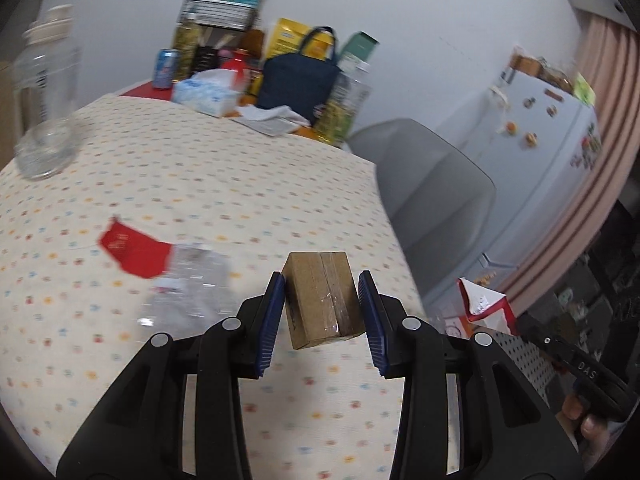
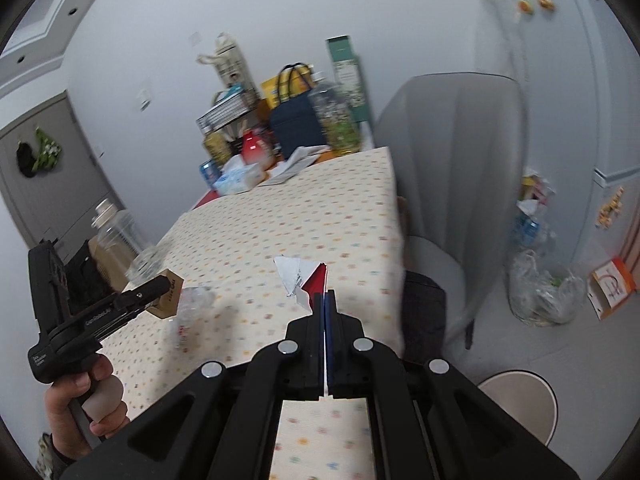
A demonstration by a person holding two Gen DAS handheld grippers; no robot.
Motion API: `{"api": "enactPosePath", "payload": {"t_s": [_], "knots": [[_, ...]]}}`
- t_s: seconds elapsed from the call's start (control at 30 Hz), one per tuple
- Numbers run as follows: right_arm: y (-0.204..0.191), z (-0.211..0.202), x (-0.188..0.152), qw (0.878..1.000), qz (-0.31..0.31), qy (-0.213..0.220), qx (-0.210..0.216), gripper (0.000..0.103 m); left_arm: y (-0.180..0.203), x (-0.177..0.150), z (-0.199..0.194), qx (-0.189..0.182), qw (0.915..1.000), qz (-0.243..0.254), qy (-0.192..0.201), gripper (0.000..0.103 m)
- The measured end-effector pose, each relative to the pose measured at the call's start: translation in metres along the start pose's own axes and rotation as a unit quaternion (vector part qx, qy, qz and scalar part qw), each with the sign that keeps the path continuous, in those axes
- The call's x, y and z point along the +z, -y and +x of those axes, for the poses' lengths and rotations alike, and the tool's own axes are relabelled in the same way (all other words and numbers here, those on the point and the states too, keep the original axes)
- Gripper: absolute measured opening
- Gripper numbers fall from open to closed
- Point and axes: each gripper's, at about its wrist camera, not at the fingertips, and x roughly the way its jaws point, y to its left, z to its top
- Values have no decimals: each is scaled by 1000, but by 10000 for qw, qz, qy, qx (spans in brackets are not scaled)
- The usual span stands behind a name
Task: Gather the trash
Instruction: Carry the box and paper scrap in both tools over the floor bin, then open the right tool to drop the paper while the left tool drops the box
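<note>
My left gripper (image 1: 322, 305) is shut on a small brown cardboard box (image 1: 322, 298) sealed with tape, held above the dotted tablecloth (image 1: 200, 184). The box also shows in the right wrist view (image 2: 167, 294). My right gripper (image 2: 325, 300) is shut on a torn red and silver wrapper (image 2: 304, 276); it also shows in the left wrist view (image 1: 482, 300). A red wrapper (image 1: 134, 249) and a crumpled clear plastic bottle (image 1: 192, 288) lie on the table left of the box. An upright clear bottle (image 1: 46, 92) stands at the far left.
Bags, a can (image 1: 165, 69), tissues (image 1: 206, 94) and bottles crowd the table's far end. A grey chair (image 2: 448, 168) stands at the table's right edge. A clear plastic bag of trash (image 2: 540, 292) sits on the floor by the fridge (image 1: 536, 136).
</note>
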Motion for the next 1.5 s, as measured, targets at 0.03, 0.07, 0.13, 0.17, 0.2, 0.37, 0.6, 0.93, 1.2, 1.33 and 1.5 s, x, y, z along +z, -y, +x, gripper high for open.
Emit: {"api": "enactPosePath", "payload": {"t_s": [0.03, 0.07, 0.13, 0.17, 0.2, 0.37, 0.6, 0.93, 1.2, 1.33, 1.5], "knots": [[11, -3, -1, 10000, 72, 11, -61, 2, 9, -1, 4, -47, 10000, 62, -48, 38], [24, -6, -2, 9998, 168, 16, -137, 2, 23, -3, 11, -110, 9997, 163, -129, 38], [47, -11, -6, 9991, 330, 19, -275, 2, 44, -6, 19, -190, 9989, 341, -248, 38], [61, -13, -9, 9984, 421, 14, -365, 2, 57, -8, 25, -231, 9982, 457, -309, 38], [73, -15, -13, 9977, 510, 10, -449, 2, 67, -10, 28, -261, 9975, 549, -356, 38], [142, -20, -44, 9897, 1098, -130, -909, 2, 117, -27, 53, -467, 9909, 1024, -741, 38], [226, -10, -96, 9730, 1880, -469, -1255, 4, 184, -59, 94, -673, 9759, 1606, -1313, 38], [293, -20, -145, 9520, 2478, -502, -1725, 61, 252, -99, 136, -803, 9551, 2147, -1876, 38], [318, -67, -148, 9402, 2720, -24, -2049, 67, 291, -133, 162, -1031, 9331, 2512, -2358, 38], [325, -85, -146, 9350, 2805, 159, -2163, 67, 306, -147, 171, -1145, 9256, 2585, -2516, 38], [330, -103, -146, 9312, 2859, 325, -2239, 70, 321, -160, 186, -1205, 9206, 2618, -2635, 46]]}}
